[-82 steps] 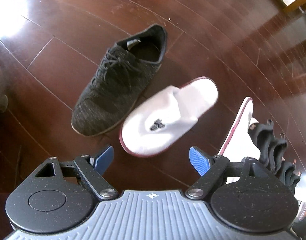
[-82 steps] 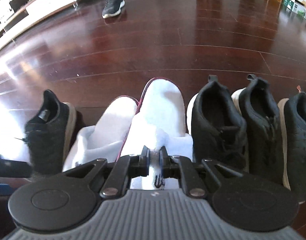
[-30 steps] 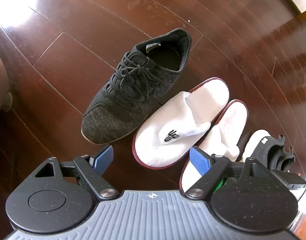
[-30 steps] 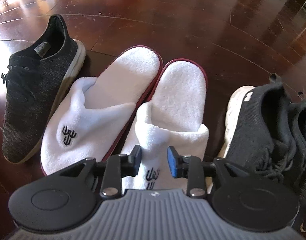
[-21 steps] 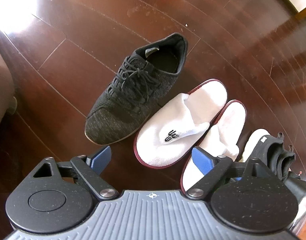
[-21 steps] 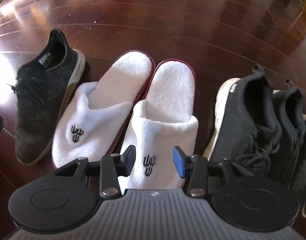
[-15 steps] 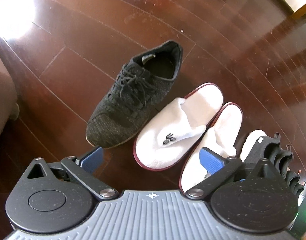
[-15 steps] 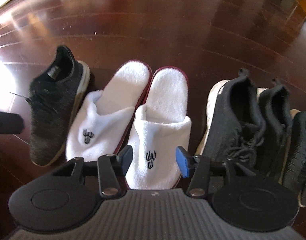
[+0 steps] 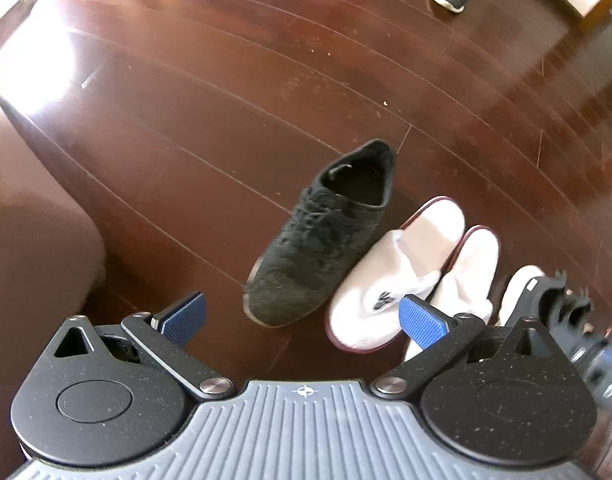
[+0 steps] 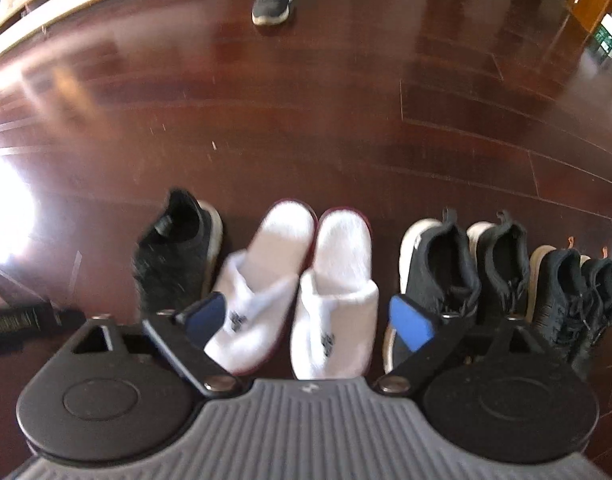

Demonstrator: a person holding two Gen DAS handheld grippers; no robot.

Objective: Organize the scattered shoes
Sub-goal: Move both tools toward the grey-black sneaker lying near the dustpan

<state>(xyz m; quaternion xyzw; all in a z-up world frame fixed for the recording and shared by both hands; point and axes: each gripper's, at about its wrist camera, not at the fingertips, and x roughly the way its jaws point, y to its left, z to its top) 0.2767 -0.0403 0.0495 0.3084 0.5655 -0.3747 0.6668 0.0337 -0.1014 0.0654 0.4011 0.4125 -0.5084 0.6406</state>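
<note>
Right wrist view: white slippers (image 10: 306, 288) on the floor between released, empty right gripper (image 10: 307, 322) fingers (image 10: 410, 323).

Bright daylight falls from the left; white glare burns out the glossy floor (image 9: 234, 128) at its left edge in both views; fisheye bends the boards toward the edges; the right wrist view is motion-blurred, slippers (image 10: 333, 280) smeared; the left is sharper.

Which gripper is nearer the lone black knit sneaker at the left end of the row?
Left. The left gripper, open, hangs just short of the sneaker's toe. The right gripper, also open, is centred over the white slippers, further right.
</note>
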